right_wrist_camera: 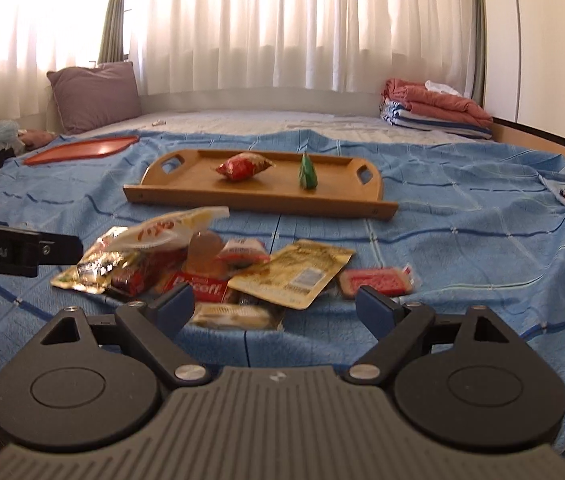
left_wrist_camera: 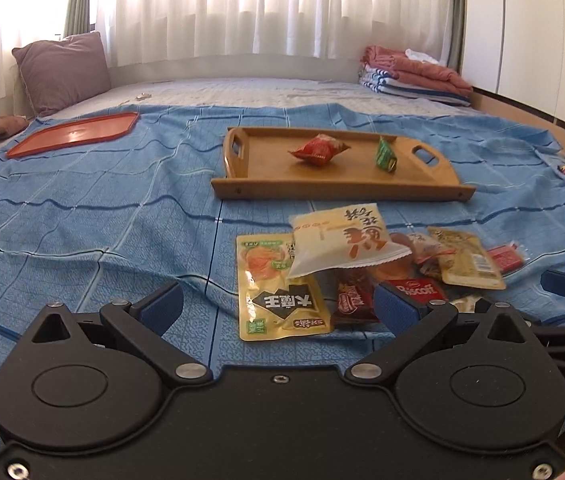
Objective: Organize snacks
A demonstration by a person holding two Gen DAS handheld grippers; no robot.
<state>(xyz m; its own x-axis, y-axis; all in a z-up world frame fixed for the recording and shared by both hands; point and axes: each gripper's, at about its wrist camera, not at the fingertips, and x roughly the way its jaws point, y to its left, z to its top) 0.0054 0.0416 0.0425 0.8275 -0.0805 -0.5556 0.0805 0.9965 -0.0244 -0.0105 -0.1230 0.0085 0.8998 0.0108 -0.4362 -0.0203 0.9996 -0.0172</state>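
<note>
Because the snack packets lie heaped and overlapping on the blue bedsheet (left_wrist_camera: pixel 82 216), the likeliest slip I see is one tool catching two at once. The left tool (left_wrist_camera: pixel 278 304) hangs with its jaws spread and empty just over the yellow sauce pouch (left_wrist_camera: pixel 278 292), whose top edge is pinned under the white cracker bag (left_wrist_camera: pixel 342 240); lift the pouch and the bag may tumble off. The right tool (right_wrist_camera: pixel 274 306), jaws also spread and empty, points at the tan pouch (right_wrist_camera: pixel 294 276), which rests on the red Biscoff packet (right_wrist_camera: pixel 198 284) and a pale wrapped biscuit (right_wrist_camera: pixel 234 316). The soft sheet gives underneath, so a flat pouch could slide away instead of being pinched. Beyond, the wooden tray (left_wrist_camera: pixel 322 188) holds only a red packet (left_wrist_camera: pixel 318 148) and a green one (left_wrist_camera: pixel 385 156). The two tools work close together, so they could knock each other.
</note>
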